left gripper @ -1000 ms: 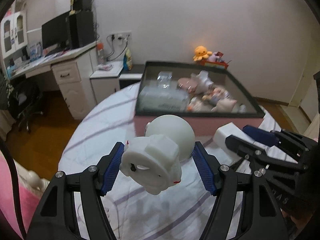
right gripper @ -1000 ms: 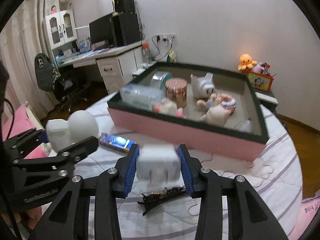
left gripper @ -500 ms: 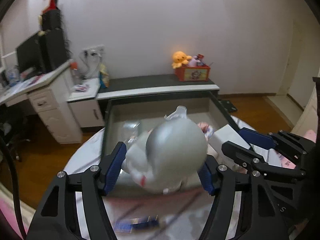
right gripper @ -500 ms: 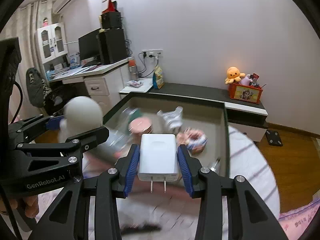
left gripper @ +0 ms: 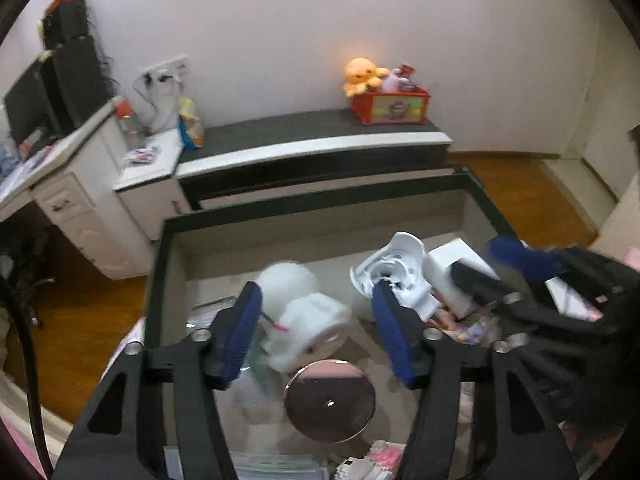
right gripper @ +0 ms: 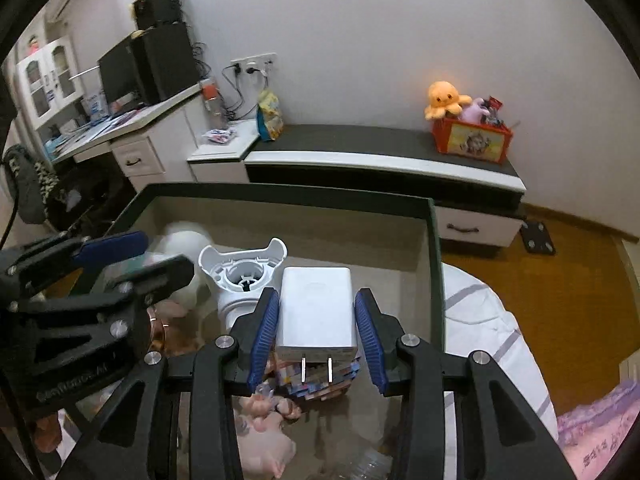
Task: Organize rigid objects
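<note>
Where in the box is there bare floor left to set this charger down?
Bare floor lies at the back right of the box, between the white plastic housing and the right wall, beyond the charger. The near half is crowded: copper tin, pink plush toys, card packs.

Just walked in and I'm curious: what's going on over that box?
A person is sorting small items into the open box, with a handheld gripper in each hand. The right gripper is clamped on a white plug-in charger above the box's contents. The left gripper has a blurred white round-headed toy between its fingers, with a gap to one pad, so it looks let go.
</note>
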{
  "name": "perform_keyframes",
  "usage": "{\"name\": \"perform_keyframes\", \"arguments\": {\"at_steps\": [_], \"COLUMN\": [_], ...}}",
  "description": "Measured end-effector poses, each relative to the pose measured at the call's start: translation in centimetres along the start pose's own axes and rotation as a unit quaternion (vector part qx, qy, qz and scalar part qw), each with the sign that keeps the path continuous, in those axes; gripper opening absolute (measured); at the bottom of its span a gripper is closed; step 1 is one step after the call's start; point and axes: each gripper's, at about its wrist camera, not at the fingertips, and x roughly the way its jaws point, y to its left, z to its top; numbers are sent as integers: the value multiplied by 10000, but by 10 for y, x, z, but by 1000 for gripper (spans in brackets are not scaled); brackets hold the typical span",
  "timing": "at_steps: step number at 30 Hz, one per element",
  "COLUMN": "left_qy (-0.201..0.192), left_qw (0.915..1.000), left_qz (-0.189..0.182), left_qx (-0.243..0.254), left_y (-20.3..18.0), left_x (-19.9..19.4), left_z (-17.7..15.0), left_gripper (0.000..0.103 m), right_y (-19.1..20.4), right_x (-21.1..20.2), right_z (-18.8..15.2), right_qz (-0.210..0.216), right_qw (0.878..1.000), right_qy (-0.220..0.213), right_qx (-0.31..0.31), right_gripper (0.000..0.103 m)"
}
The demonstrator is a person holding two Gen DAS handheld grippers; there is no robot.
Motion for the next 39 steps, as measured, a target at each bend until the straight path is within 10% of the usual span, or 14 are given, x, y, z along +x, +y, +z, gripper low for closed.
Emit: {"name": "perform_keyframes", "arguments": {"at_steps": [4,21,39], "left_qy": [-206,-2243,-3286], "left_qw": [9994,9733,9414], "left_qz": [-24,353,688], "left_qx": [-276,-341,-337], "left_y": [13,-2,-39], "left_x": [-23,-260,-416], "left_z": [-3,-116,-232], "left_gripper": [82,98,99], "right_y": [-8,56,104], "right_x": [-22,-216,-372], "right_z": [1,-70,-186], "right_qz": [-132,-141,-356], "right_qw": [9992,9815,9555], "right_qy": [-352,-1887,-2913], "right_qx": [126,-295,-310], "right_gripper": [90,103,103]}}
